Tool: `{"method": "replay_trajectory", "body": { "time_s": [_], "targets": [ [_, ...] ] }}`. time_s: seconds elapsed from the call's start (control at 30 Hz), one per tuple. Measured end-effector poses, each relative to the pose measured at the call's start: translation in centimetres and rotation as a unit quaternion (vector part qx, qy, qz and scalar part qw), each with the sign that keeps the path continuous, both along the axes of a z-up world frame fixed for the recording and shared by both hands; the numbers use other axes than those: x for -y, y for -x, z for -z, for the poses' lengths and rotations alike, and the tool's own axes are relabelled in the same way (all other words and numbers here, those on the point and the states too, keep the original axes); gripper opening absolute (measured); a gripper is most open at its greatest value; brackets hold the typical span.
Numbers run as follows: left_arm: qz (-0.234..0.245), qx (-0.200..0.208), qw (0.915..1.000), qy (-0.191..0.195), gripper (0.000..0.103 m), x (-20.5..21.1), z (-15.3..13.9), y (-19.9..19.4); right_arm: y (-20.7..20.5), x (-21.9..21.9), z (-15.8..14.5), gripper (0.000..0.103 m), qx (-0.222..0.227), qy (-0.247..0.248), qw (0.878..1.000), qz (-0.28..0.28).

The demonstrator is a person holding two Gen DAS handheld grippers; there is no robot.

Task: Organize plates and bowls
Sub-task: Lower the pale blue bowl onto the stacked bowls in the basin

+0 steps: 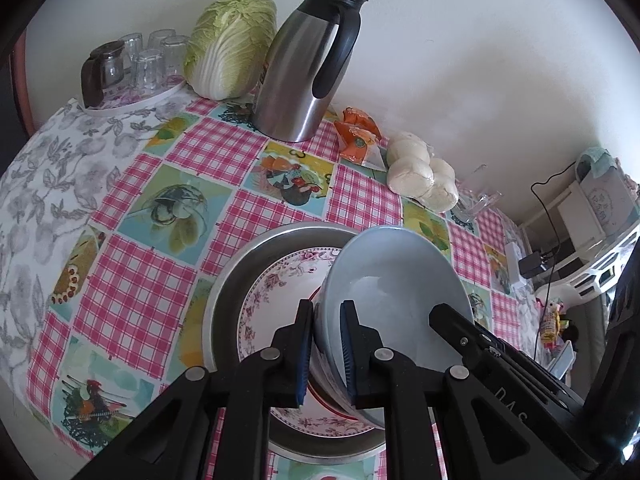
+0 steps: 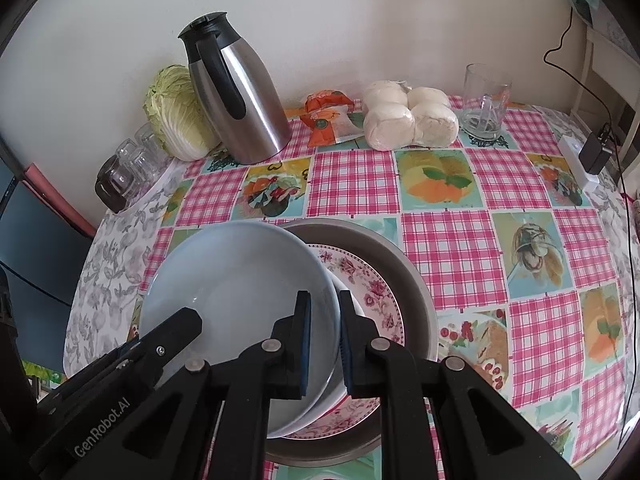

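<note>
White lettering reading "GenRobot.AI" is showing on the left gripper (image 2: 192, 322) body at near left. Letters "D A S" are appearing on the right gripper (image 1: 440, 312) body at near right.

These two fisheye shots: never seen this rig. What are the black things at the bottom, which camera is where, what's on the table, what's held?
No robot arm here: a person holds a pair of handheld tongs in each hand, each carrying a forward-looking fisheye camera. One picture looks along the left tongs, the other along the right tongs.

Both tongs pinch opposite sides of the rim of one pale blue bowl, tilted over a floral plate that lies in a metal pan.

Farther back on the checked tablecloth: a steel thermos jug, a napa cabbage, steamed buns, an orange packet and glasses on a tray.
</note>
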State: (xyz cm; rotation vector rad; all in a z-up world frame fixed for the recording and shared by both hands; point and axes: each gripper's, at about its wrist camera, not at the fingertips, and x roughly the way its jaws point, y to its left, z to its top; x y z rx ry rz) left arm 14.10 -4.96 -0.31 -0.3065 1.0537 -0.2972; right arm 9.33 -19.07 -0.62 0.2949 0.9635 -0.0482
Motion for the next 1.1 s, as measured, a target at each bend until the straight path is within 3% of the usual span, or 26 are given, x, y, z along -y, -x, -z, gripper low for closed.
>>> {"method": "replay_trajectory", "body": {
  "time_s": [0.4, 0.53, 0.67, 0.93, 1.1],
  "targets": [
    [-0.011, -0.004, 0.9999, 0.002, 0.016, -0.7, -0.2, -0.1, 0.5, 1.7, -0.5, 0.016, 0.008, -0.008, 1.0, 0.018],
    [-0.017, -0.003, 0.9998, 0.003, 0.017, -1.0, -0.7, 0.1, 0.7, 2.1, -0.6, 0.022, 0.008, -0.011, 1.0, 0.024],
    [-0.026, 0.003, 0.9996, -0.001, 0.042, -1.4, -1.1, 0.2, 0.6, 2.4, -0.4, 0.024, 0.009, -0.021, 0.999, 0.024],
    [-0.042, 0.001, 0.9991, -0.009, 0.061, -2.0, -1.3, 0.2, 0.6, 2.7, 0.0, 0.029, 0.006, -0.03, 0.999, 0.028],
    [-0.05, 0.007, 0.998, -0.038, 0.083, -2.0, -1.5, 0.3, 1.0, 2.9, -0.6, 0.032, 0.013, -0.028, 0.999, 0.027]
  ]
}}
